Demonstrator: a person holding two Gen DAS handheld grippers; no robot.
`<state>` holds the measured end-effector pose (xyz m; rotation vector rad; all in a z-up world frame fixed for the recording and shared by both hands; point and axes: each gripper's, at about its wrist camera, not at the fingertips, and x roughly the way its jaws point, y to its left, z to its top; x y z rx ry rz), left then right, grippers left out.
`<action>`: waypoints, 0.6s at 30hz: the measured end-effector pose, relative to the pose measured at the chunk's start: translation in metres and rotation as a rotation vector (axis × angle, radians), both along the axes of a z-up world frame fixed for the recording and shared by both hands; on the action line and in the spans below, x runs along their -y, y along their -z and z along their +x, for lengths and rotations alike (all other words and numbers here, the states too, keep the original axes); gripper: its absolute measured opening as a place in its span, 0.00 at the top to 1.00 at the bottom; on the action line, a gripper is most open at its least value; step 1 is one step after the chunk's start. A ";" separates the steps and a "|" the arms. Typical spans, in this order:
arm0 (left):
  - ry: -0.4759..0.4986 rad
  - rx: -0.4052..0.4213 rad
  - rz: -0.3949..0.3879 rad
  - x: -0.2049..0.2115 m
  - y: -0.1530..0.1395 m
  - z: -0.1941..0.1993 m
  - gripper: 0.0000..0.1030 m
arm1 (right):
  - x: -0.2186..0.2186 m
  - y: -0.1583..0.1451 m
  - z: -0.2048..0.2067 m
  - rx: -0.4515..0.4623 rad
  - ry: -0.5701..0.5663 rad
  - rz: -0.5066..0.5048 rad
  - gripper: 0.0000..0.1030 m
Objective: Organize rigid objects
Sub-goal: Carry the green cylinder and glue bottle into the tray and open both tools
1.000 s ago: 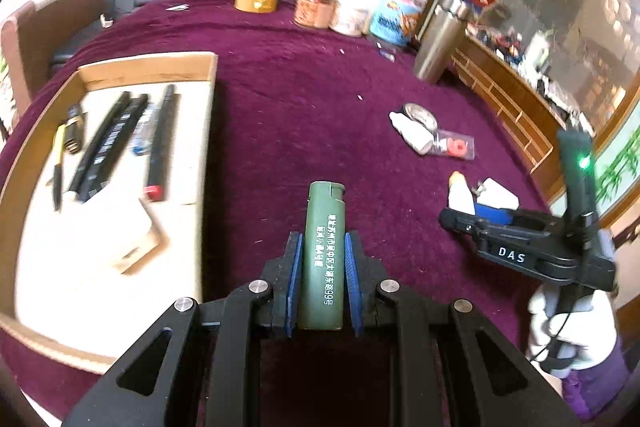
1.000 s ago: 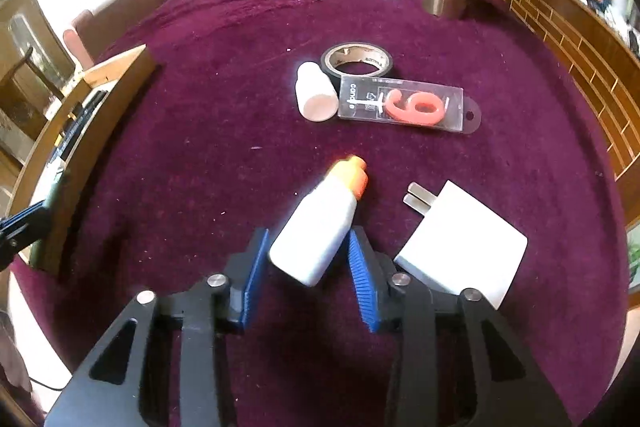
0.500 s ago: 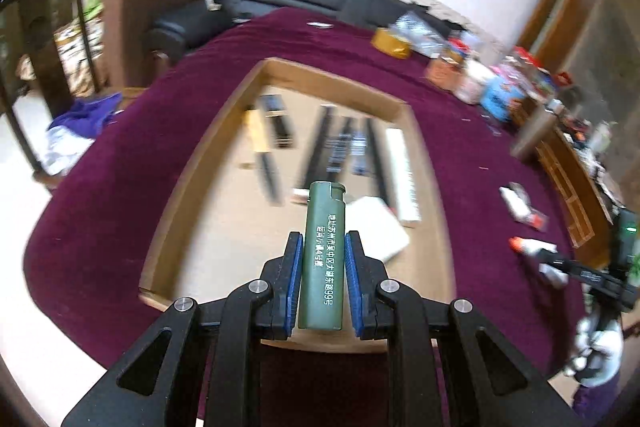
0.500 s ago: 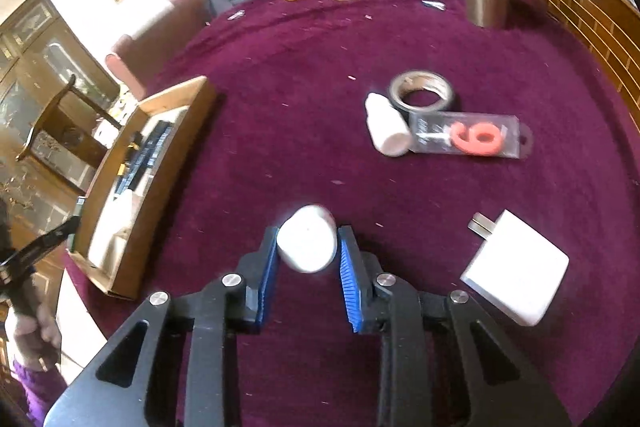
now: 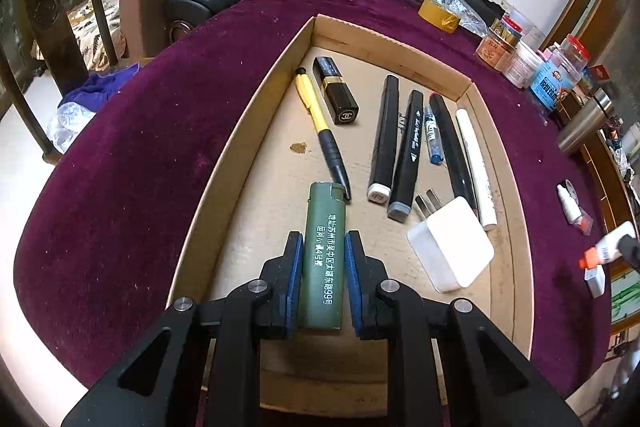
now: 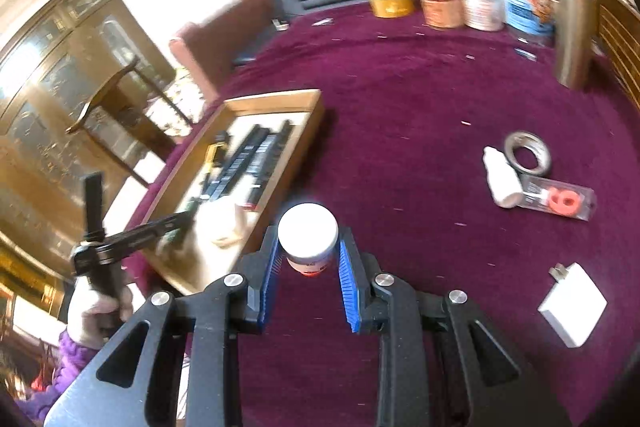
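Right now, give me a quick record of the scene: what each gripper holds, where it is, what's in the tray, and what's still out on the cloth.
left gripper: shut on lighter, over the tray
right gripper: shut on bottle, above the cloth beside the tray
in tray: pen, lipstick, markers, charger
on cloth: tape, small bottle, candle pack, second charger

Matt green lighter (image 5: 323, 255) — cardboard tray (image 5: 248, 143) (plain), velvety purple tablecloth (image 5: 132, 163).
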<state>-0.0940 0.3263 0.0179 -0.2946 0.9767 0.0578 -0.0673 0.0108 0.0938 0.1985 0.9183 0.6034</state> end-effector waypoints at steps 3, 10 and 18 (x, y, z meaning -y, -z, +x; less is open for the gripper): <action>-0.022 0.006 0.000 -0.003 -0.001 0.000 0.83 | -0.023 -0.004 -0.002 -0.015 -0.075 0.023 0.76; -0.039 0.063 -0.061 -0.006 -0.013 -0.011 0.66 | -0.081 0.012 0.001 -0.129 -0.251 0.071 0.75; -0.152 0.274 -0.063 -0.022 -0.058 -0.071 0.38 | -0.163 0.064 0.025 -0.327 -0.378 0.048 0.75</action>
